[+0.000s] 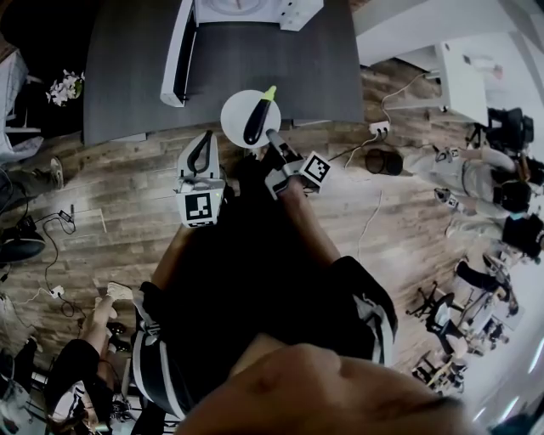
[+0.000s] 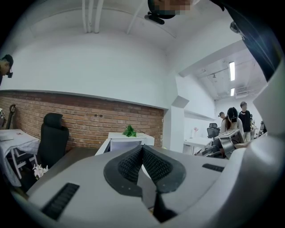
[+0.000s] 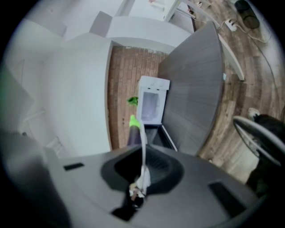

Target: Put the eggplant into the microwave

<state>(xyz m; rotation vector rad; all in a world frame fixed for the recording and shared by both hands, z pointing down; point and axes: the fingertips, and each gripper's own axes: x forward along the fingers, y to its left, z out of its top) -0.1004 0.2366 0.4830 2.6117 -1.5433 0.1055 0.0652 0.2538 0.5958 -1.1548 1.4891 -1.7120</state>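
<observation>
Eggplant (image 1: 257, 121): dark purple, elongated, intact, bright green stem end pointing to the upper right. It lies lengthwise on a round white plate (image 1: 231, 119) in the upper centre of the head view, over the near edge of the dark grey worktop (image 1: 136, 76). The plate's rim is clamped in the right gripper (image 1: 276, 140) jaws.

Microwave (image 1: 255, 10): white, top centre, standing on the worktop. Its door (image 1: 177, 53) is swung open to the left.

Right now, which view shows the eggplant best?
Head view: the whole eggplant lies on the white plate that the right claw pinches. The right gripper view shows only its green tip and some body beyond the plate's edge; the left gripper view shows none.
</observation>
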